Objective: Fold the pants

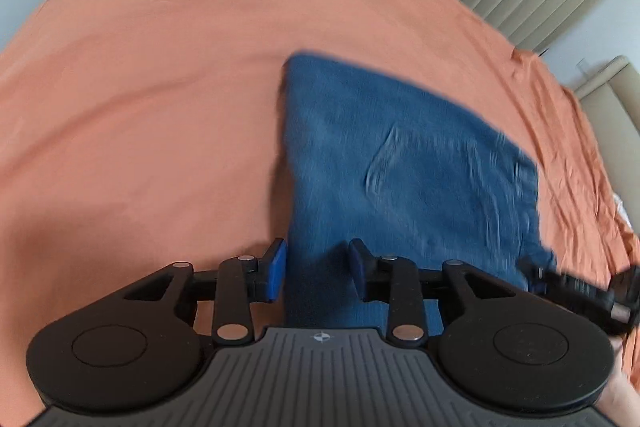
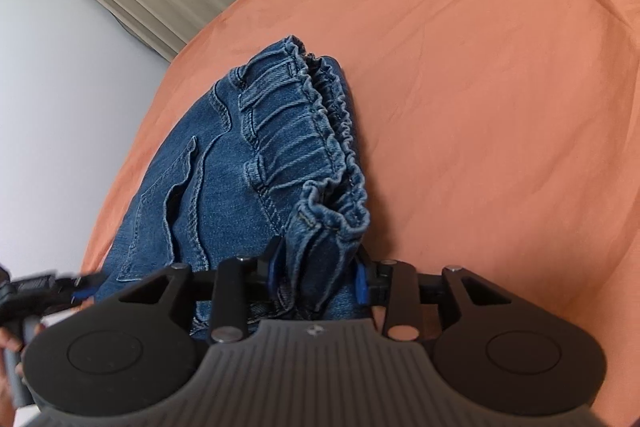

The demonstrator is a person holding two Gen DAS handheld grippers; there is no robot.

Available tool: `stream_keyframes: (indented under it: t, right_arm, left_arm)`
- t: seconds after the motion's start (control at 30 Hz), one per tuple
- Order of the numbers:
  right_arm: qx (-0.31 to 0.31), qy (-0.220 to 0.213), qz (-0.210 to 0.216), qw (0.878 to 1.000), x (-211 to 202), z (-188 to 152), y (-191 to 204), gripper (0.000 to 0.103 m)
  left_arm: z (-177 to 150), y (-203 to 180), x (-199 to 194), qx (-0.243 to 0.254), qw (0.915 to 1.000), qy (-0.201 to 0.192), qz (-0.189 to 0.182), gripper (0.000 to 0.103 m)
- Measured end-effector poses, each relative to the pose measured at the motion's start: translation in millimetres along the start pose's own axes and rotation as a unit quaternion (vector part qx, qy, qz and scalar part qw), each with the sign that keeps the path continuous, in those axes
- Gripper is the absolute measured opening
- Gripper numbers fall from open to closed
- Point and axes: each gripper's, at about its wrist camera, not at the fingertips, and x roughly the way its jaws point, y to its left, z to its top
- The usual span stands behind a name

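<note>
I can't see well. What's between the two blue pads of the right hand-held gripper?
The elastic waistband of the blue denim pants fills the right hand-held gripper, seen in the right wrist view.

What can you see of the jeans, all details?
Blue denim jeans with a gathered elastic waistband, belt loops, a seamed pocket and pale stitching. They lie folded on the orange bedsheet. The right gripper holds the near waistband corner between its blue pads, bunching it. In the left wrist view the blurred leg end spreads flat; the left gripper stands open, straddling its near edge, not pinching.
</note>
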Motion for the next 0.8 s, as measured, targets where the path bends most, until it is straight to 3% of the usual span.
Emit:
stream_keyframes:
  t: [0.07,0.17,0.2,0.27,0.4,0.5,0.7,0.8]
  right_arm:
    - [0.004,-0.001,-0.005,1.000,-9,-6,-1,0.035]
    - [-0.001,0.007,-0.008,1.000,-9,-8,5,0.038]
    - [-0.016,0.011,-0.013,1.000,-8,-8,8,0.038]
    - [-0.041,0.016,-0.023,0.999,-5,-8,14,0.037]
    - [-0.050,0.027,-0.035,0.998,1,-7,19,0.037]
    - [-0.061,0.031,-0.043,0.997,4,-5,23,0.036]
    - [-0.093,0.039,-0.059,0.993,4,0,30,0.038]
    - [-0.117,0.039,-0.079,0.989,-2,1,44,0.045]
  left_arm:
    - [-16,3,-5,-0.009,0.9998,0.016,0.001,0.041]
    - [-38,11,-13,-0.022,0.9989,0.032,-0.026,0.044]
    - [-45,12,-14,-0.024,0.9987,0.038,-0.023,0.039]
    - [-55,12,-12,-0.019,0.9987,0.046,-0.007,0.033]
    - [-60,2,-4,0.008,0.9981,0.046,0.040,0.029]
    - [-61,-9,7,0.046,0.9947,0.059,0.070,0.030]
    - [-56,-19,-3,0.037,0.9903,0.086,0.103,0.034]
    - [-62,-32,-15,0.054,0.9865,0.082,0.131,0.034]
